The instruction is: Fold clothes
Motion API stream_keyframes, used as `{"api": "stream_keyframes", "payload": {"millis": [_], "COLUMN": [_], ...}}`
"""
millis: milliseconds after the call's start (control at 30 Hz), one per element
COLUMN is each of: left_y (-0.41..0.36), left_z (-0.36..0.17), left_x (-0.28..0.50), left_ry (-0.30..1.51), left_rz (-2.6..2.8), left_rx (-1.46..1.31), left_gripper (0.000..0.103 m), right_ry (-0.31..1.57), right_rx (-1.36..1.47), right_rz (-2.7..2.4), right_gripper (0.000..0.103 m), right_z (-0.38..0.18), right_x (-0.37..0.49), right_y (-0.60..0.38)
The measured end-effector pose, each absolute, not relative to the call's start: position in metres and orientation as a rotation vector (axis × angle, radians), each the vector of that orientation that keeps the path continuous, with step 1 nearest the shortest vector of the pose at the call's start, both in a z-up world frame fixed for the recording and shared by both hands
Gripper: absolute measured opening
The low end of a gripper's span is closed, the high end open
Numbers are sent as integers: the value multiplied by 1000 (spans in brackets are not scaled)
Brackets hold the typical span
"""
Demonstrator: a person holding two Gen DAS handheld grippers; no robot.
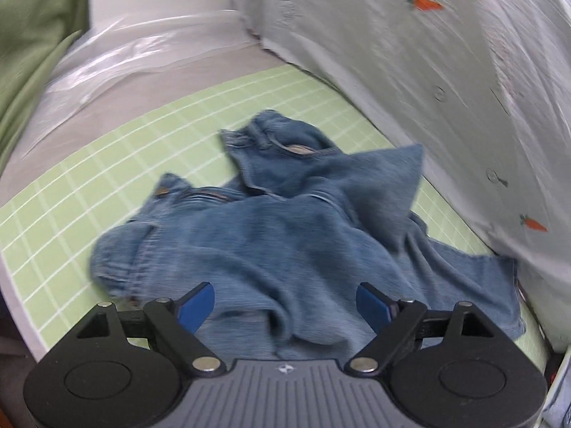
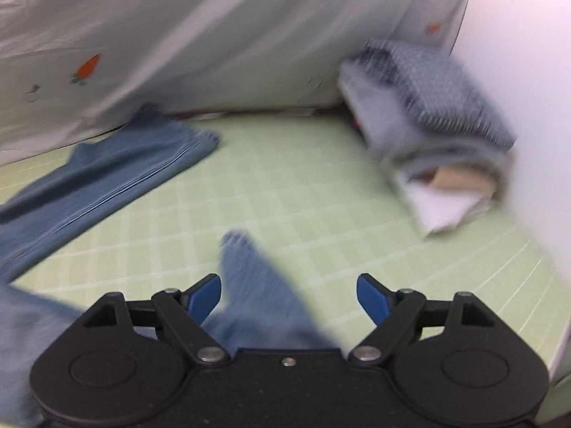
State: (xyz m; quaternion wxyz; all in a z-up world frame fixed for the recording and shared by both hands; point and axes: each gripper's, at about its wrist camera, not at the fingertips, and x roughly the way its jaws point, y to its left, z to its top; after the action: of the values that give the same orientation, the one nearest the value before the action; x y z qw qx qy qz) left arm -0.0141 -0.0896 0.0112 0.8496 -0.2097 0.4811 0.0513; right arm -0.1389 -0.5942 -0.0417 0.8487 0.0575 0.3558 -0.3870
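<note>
Denim jeans (image 1: 285,221) lie crumpled on the green grid mat (image 1: 71,214) in the left wrist view, unfolded; the left gripper (image 1: 285,305) hovers over them, spread wide, gripping nothing. From the right wrist, a folded stack (image 2: 428,114) sits apart; the right gripper (image 2: 289,297) gapes wide over a trouser leg (image 2: 257,285), empty.

Bare mat (image 2: 285,185) lies open between jeans (image 2: 107,174) and folded stack (image 2: 428,125).

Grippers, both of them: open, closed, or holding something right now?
Left gripper: open, holding nothing, above the crumpled jeans.
Right gripper: open, holding nothing; a blurred denim end lies between its fingers.
</note>
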Motion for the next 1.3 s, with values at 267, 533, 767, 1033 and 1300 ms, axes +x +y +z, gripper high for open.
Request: {"api": "stream_keyframes", "payload": {"millis": [267,533,767,1033,1300], "left_y": [-147,-175,-176,-181,-196], "left_z": [8,0,-6,-14,-14], "left_x": [10,19,17,15,14], "left_ry": [1057,1101,1132,1179,1196], "left_rz": [5,-49,-31,-30,-67], "left_rx": [-376,-311,-295,-272,-224], "left_gripper": [88,89,89,89,89], "right_ry": [880,731,575,677,770], "right_rx": [308,252,326,595,536], "right_rz": [-614,-698,-863,-873,-810], "right_gripper": [85,6,46,73,66], "right_z": [-81,-43,-15,-78,-105], "right_x": [-107,-123,-151,-169,-131], "right_y": [-633,-660,-706,-701,-685]}}
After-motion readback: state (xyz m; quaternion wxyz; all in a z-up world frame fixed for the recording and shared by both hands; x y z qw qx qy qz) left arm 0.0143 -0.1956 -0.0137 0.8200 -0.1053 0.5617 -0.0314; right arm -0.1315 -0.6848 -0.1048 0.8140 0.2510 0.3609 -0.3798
